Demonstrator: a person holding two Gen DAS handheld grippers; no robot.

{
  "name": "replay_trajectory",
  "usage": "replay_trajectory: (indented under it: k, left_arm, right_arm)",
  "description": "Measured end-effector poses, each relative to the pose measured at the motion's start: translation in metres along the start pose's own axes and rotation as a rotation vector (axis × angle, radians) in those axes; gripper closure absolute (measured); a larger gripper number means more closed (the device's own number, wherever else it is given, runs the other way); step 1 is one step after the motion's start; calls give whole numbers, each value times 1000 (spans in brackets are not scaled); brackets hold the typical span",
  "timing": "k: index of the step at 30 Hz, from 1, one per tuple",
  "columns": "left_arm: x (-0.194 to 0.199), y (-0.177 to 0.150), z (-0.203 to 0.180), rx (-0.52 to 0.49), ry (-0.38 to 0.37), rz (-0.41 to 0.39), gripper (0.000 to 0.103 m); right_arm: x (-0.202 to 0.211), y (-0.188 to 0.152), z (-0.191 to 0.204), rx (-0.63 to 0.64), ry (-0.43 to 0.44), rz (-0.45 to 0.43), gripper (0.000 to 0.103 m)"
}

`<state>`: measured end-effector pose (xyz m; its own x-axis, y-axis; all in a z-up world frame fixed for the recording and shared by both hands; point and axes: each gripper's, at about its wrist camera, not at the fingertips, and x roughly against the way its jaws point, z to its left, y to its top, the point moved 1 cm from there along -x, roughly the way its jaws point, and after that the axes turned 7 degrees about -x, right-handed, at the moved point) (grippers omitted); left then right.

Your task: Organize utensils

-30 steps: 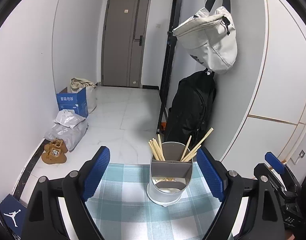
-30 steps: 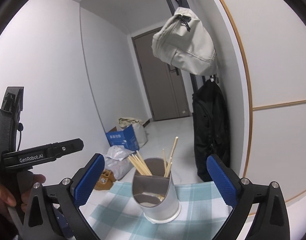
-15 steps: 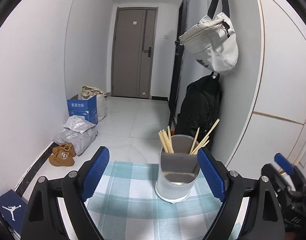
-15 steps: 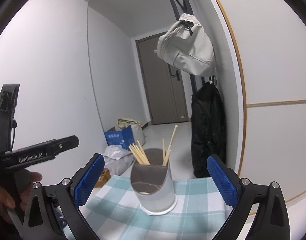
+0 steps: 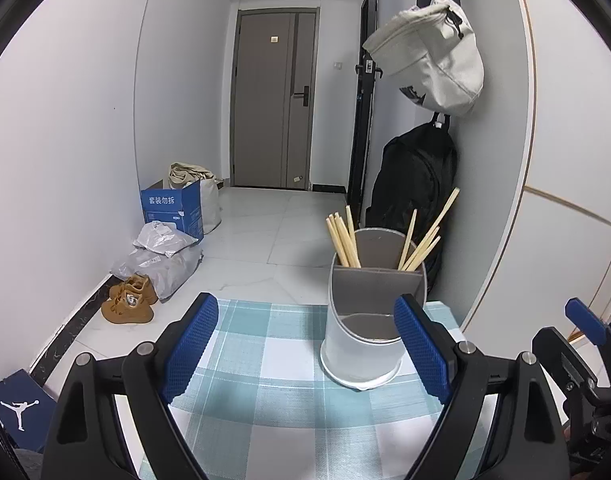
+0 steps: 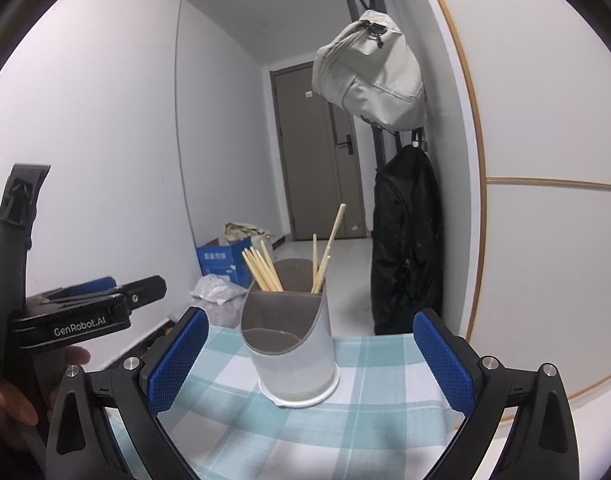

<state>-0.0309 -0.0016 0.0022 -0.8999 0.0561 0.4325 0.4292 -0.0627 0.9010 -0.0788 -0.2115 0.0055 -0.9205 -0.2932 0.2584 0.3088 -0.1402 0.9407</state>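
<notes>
Both grippers, left gripper (image 5: 305, 344) and right gripper (image 6: 311, 354), wide apart, empty.

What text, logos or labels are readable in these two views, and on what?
"GenRobot.AI": white lettering on the black body of the left gripper, right wrist view.
"套装勿拆": white characters on the blue cardboard box on the floor; blurred in the right wrist view.
Jumping-figure logo, no words: white on the dark blue shoebox.
Label on the grey plastic mailer bag: too small to read.
Small plate on the grey door: unreadable.
</notes>
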Motion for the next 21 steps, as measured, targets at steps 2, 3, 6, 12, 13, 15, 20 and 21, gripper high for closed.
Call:
replay_trajectory:
  k: [2,3,6,12,13,15,20,21]
  left_arm:
    - [-6,-3,1,-1,8,17,16]
    - [-10,-5,1,6,7,32,16]
    - [-17,-6,3,29,1,66,16]
    - [-20,-5,1,14,19,69,16]
    - [-20,-5,1,13,20,70,16]
    - [-21,-5,2,16,17,81,16]
    - [-18,-5,3,28,13,82,16]
    - [-18,-5,3,25,16,82,16]
  right_arm:
    - [-5,-4,1,7,9,12,0]
    - [-6,-5,2,10,15,15,0]
    - [-11,-9,5,36,17,18,0]
    - [-18,-10,7,35,32,21,0]
    - [-19,-10,7,29,34,24,0]
    - [-18,-10,5,18,36,23,0]
    - [-18,-9,4,5,38,21,0]
    - [-17,-9,4,6,36,19,0]
